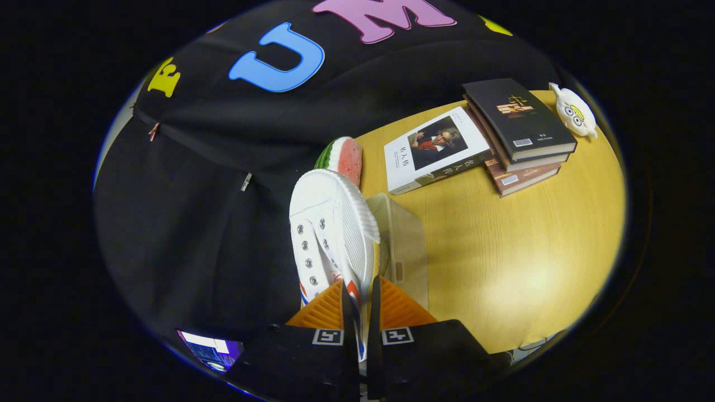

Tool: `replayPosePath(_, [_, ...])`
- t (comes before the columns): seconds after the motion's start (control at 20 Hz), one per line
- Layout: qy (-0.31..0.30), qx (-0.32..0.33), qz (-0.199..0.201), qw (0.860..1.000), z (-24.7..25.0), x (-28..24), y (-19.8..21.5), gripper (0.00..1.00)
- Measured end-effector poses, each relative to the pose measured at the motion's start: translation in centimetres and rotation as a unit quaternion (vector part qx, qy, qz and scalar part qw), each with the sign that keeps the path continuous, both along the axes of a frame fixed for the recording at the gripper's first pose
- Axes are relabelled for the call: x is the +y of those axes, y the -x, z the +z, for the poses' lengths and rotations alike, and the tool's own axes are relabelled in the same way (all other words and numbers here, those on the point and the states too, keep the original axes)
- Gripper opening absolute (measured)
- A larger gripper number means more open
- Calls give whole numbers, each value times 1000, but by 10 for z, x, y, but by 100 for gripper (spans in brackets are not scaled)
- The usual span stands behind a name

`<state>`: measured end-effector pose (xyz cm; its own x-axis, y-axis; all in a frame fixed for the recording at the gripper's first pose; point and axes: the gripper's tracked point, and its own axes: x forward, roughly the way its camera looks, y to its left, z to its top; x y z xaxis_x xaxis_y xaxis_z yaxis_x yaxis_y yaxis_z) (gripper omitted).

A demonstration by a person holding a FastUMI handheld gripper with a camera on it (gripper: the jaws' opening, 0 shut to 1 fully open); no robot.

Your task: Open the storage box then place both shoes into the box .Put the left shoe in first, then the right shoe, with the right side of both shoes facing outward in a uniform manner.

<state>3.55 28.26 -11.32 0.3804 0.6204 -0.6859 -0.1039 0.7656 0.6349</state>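
Clamped between my gripper (361, 301) fingers is a white shoe (333, 229), pinched at its side wall near the heel, toe pointing away from me and sole turned toward the table side; both fingers press on it, so the hold looks firm for now. Just beyond the fingers, partly behind the shoe, sits the translucent storage box (403, 245) on the wooden table (519, 251); I cannot tell whether its lid is open, nor whether this is the left or right shoe.

My worry is the grip: a thin edge held far from the toe could let the shoe swing or slip as I lower it; the toe could also catch the box rim and push the light box across the table; and a wrong turn of the wrist would leave the wrong side facing outward.

Near the box stands a watermelon slice toy (346, 159), close enough to be knocked; further off lie a white book (435, 151), a stack of dark books (519, 128), and a small white plush (574, 111), all well clear.
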Motion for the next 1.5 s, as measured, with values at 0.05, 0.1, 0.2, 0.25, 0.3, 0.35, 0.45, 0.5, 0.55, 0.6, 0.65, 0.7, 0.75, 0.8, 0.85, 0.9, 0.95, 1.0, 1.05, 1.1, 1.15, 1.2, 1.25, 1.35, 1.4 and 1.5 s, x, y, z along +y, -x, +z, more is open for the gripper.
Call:
replayPosePath(0.05, [4,2,1,1000,-5,10,1,10])
replayPosePath(0.1, [8,4,1,1000,-8,18,2,10])
replayPosePath(0.2, [21,3,7,1000,-17,29,1,10])
replayPosePath(0.25, [31,4,9,999,-22,33,1,10])
replayPosePath(0.3, [40,6,9,999,-27,34,1,10])
replayPosePath(0.35, [43,10,11,999,-30,37,2,11])
replayPosePath(0.45, [-7,10,5,1000,-9,51,3,46])
replayPosePath(0.5, [-26,-5,-7,1000,7,54,-2,73])
replayPosePath(0.55, [-28,-20,-17,999,8,47,-9,100])
replayPosePath(0.6, [-21,-38,-23,999,15,39,-15,99])
replayPosePath(0.65, [-14,-59,-28,998,25,30,-18,99])
replayPosePath(0.7, [-6,-82,-33,996,35,20,-22,99])
replayPosePath(0.75, [4,-108,-42,993,46,8,-25,99])
replayPosePath(0.8, [14,-136,-51,989,58,-6,-30,98])
replayPosePath(0.85, [26,-167,-63,984,76,-25,-36,99])
replayPosePath(0.9, [38,-197,-76,977,89,-41,-41,99])
replayPosePath(0.95, [51,-226,-88,969,101,-57,-44,99])
replayPosePath(1.0, [64,-253,-101,960,115,-75,-47,99])
replayPosePath(1.05, [76,-276,-116,951,125,-92,-49,99])
replayPosePath(1.1, [85,-297,-128,942,137,-110,-50,98])
replayPosePath(1.15, [91,-319,-139,933,149,-127,-50,98])
replayPosePath(1.2, [100,-339,-149,923,160,-145,-51,98])
replayPosePath(1.25, [108,-365,-161,911,172,-163,-54,98])
replayPosePath(1.35, [131,-408,-173,887,189,-195,-55,98])
replayPosePath(1.4, [146,-426,-176,875,194,-211,-55,98])
replayPosePath(1.5, [172,-451,-178,857,198,-236,-54,98])
